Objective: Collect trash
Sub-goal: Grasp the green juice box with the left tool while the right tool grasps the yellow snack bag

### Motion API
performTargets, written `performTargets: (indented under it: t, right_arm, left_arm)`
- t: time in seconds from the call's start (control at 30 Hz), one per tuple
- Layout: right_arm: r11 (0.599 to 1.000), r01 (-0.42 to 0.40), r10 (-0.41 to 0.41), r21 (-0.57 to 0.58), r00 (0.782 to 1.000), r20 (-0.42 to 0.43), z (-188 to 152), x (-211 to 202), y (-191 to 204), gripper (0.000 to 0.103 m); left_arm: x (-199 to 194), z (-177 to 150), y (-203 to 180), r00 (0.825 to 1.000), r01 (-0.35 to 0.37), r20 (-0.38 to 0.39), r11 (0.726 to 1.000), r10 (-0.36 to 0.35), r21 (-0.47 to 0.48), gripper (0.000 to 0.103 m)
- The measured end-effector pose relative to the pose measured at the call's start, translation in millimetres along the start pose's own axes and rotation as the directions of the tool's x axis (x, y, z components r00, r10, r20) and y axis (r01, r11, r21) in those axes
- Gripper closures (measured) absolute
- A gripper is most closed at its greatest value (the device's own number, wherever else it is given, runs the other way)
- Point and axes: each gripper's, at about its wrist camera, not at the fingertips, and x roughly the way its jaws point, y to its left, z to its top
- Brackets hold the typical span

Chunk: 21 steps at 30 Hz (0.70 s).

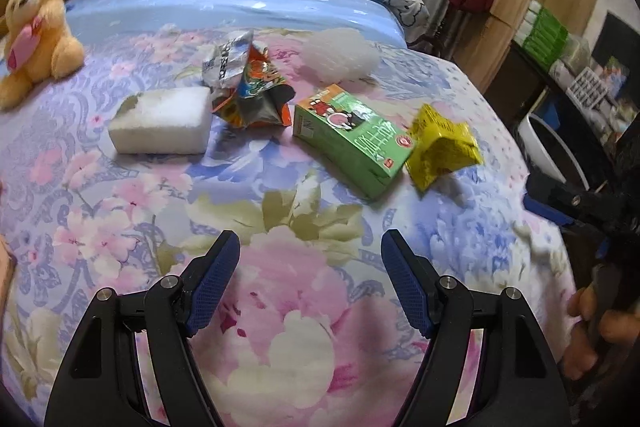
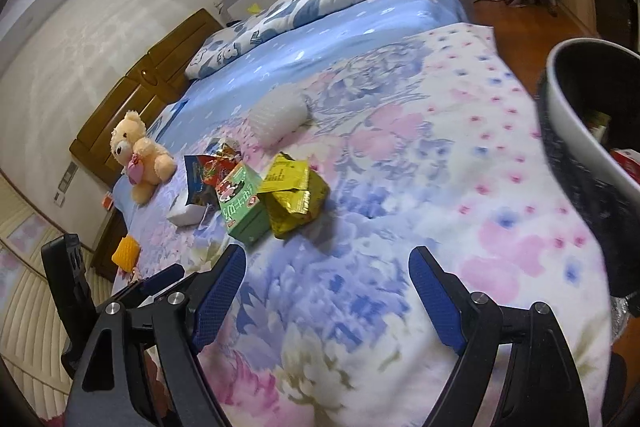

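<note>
On a bed [image 1: 120, 227] spread with a floral quilt, litter waits in a loose row: from left, a teddy bear [image 1: 36, 27] that is no rubbish sits by the headboard, then a white foam block [image 1: 162, 125], a crumpled snack wrapper [image 1: 250, 87] touching its right end, a green carton [image 1: 352, 139] lying flat, and a yellow packet [image 1: 442, 143] pressed against the carton's right corner; a pale foam net [image 1: 340, 57] lies behind them. The left gripper [image 1: 310, 283] hovers over bare quilt short of the row, its fingers [image 1: 216, 283] apart and empty. In the right wrist view the right gripper [image 2: 326, 293] is likewise spread wide and holds nothing, with the yellow packet [image 2: 292, 195] and green carton [image 2: 242, 207] ahead and to its left, and a dark bin [image 2: 580, 147] standing at the bed's right edge, some rubbish apparently already inside. The step in hand looks like the approach for a pick. Done well, each gripper would take a piece on its own side, the fingers straddling one item alone and pressing lightly into the soft quilt before closing, since the packet and carton touch and a careless close could drag both; the limp wrapper is best pinched at a raised fold.
</note>
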Motion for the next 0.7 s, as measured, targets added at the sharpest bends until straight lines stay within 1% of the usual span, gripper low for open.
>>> performTargets:
  t: [0.2,0.27,0.33,0.37,0.4,0.43,0.47,0.57,0.63,0.7]
  right_arm:
    - [0.999,-0.039,0.039,0.014,0.999,-0.018,11.5,24.9,4.9,0.019]
    - [0.998,-0.06,0.06,0.021,0.998,-0.024,17.7,35.0,5.5,0.021]
    - [0.997,-0.068,0.069,0.023,0.997,-0.037,23.1,45.6,6.4,0.031]
    - [0.997,-0.073,0.074,0.025,0.996,-0.047,25.4,51.2,6.6,0.044]
    - [0.997,-0.079,0.08,0.027,0.995,-0.06,26.6,56.5,6.4,0.067]
    - [0.996,-0.086,0.088,0.029,0.993,-0.078,27.0,61.5,5.6,0.081]
    - [0.995,-0.099,0.101,0.032,0.991,-0.089,27.2,64.1,4.8,0.089]
    - [0.993,-0.112,0.114,0.036,0.991,-0.068,26.2,55.8,-0.5,0.091]
    - [0.993,-0.108,0.11,0.037,0.992,-0.058,25.2,46.4,-6.4,0.092]
    - [0.995,-0.095,0.097,0.039,0.994,-0.043,23.6,34.4,-15.3,0.092]
  left_arm:
    - [4.9,8.1,-8.6,1.0,0.008,0.003,1.0,-0.008,0.029,0.028]
    - [7.6,10.4,-12.3,1.0,0.015,-0.001,0.999,-0.015,0.033,0.028]
    - [11.3,12.8,-16.8,1.0,0.02,-0.005,0.999,-0.02,0.041,0.028]
    - [13.0,14.0,-18.5,1.0,0.02,-0.007,0.999,-0.02,0.044,0.028]
    - [15.3,15.5,-20.9,1.0,0.019,-0.01,0.999,-0.019,0.046,0.028]
    - [18.7,17.9,-24.2,1.0,0.021,-0.014,0.999,-0.02,0.046,0.028]
    - [20.5,19.6,-26.4,1.0,0.024,-0.016,0.999,-0.023,0.044,0.028]
    - [29.4,28.0,-38.3,0.999,0.028,-0.02,0.999,-0.027,0.044,0.028]
    - [36.6,34.7,-48.9,1.0,0.015,-0.021,0.999,-0.014,0.048,0.027]
    - [46.9,41.5,-59.2,0.999,-0.026,-0.021,0.998,0.028,0.052,0.026]
